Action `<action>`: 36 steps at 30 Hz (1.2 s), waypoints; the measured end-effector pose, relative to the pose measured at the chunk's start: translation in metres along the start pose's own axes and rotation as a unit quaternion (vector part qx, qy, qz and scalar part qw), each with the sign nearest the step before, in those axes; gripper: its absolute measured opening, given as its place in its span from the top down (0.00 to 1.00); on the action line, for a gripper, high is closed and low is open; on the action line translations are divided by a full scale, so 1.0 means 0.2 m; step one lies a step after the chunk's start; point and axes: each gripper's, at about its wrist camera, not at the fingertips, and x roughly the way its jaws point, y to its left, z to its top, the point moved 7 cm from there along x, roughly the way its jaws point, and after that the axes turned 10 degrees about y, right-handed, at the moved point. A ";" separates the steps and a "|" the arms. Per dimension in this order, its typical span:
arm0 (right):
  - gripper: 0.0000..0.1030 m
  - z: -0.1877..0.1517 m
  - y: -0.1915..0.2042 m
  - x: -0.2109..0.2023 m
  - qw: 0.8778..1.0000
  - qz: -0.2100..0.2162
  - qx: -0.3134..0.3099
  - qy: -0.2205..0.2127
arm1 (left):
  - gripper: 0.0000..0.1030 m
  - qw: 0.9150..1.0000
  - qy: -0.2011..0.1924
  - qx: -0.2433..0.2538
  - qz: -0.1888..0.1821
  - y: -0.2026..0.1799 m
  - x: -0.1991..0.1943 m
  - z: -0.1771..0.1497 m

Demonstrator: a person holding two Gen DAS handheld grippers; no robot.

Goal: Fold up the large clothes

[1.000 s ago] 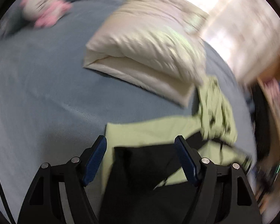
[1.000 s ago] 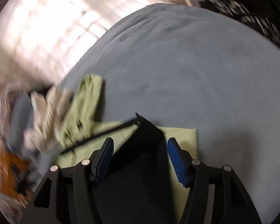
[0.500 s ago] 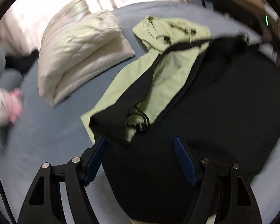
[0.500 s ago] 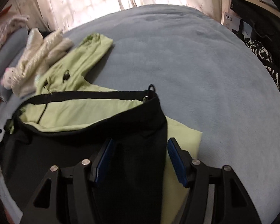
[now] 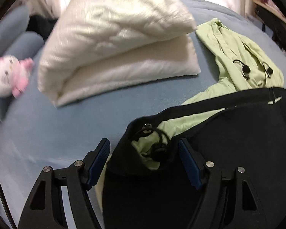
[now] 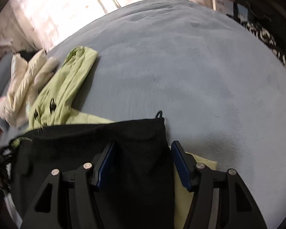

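While I watch both wrist feeds, the bed (image 5: 53, 126) carries everything, its blue-grey cover filling most of each view.

Left wrist view, left to right: a pink and white plush toy (image 5: 9, 76) lies at the far left edge, blurred. Next comes a folded cream quilt (image 5: 114, 43), resting on the bed beyond my left gripper (image 5: 144, 158). That gripper is spread wide, its blue pads apart. Between and just beyond the pads lies a corner of the jacket (image 5: 238, 143), black outer side up, with the pale green lining and a black drawcord (image 5: 158, 143) showing at the bunched corner. I cannot tell whether either pad touches the cloth. To the right, the green hood (image 5: 244, 57) lies flat past the black panel, beside the quilt.

Right wrist view, left to right: the quilt and hood sit far left, blurred. My right gripper (image 6: 142, 162) is also spread. The jacket's black corner runs up between the pads, its hem just beyond the fingertips; green lining shows under the right pad. Bare bed lies to the right.
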 end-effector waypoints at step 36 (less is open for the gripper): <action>0.84 0.07 -0.05 0.10 0.988 -0.107 0.099 -0.050 | 0.61 0.987 -0.003 -0.159 -0.025 0.04 0.12 0.16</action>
